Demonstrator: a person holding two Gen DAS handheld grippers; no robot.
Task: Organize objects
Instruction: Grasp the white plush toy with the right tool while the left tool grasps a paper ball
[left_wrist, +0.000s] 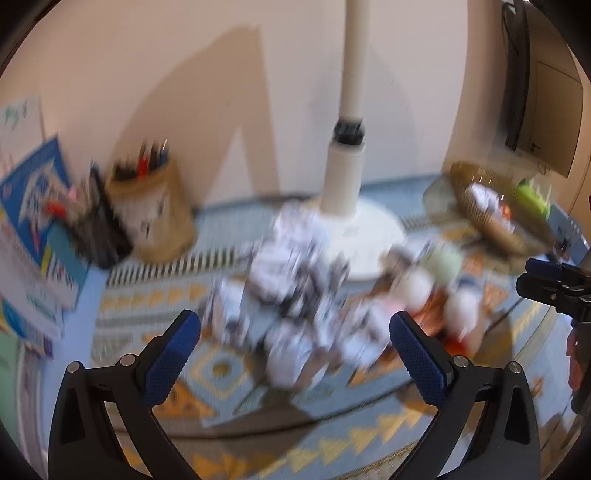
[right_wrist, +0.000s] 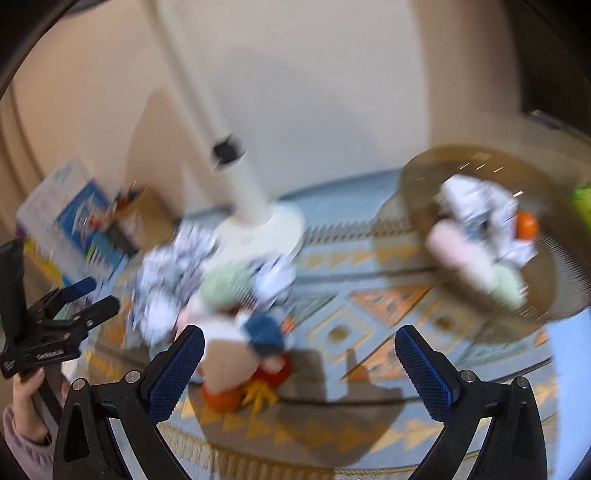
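Observation:
Both views are motion-blurred. A heap of crumpled printed paper (left_wrist: 291, 295) lies on a patterned mat, beside soft toys (left_wrist: 443, 295) in white, green and orange. My left gripper (left_wrist: 295, 328) hangs open just short of the paper, nothing between its fingers. In the right wrist view the paper heap (right_wrist: 166, 280) and a toy pile with a blue-capped plush (right_wrist: 258, 332) sit ahead-left. My right gripper (right_wrist: 299, 350) is open and empty above the mat. A woven basket (right_wrist: 554, 295) at right holds paper, a pink roll and an orange item.
A white fan stand (left_wrist: 351, 147) rises behind the heap. A tan pen holder (left_wrist: 151, 210) and leaning books (left_wrist: 33, 221) stand at left. The basket (left_wrist: 495, 229) sits at far right, with the other gripper (left_wrist: 554, 284) at the edge. A hand (right_wrist: 26, 391) grips the left tool.

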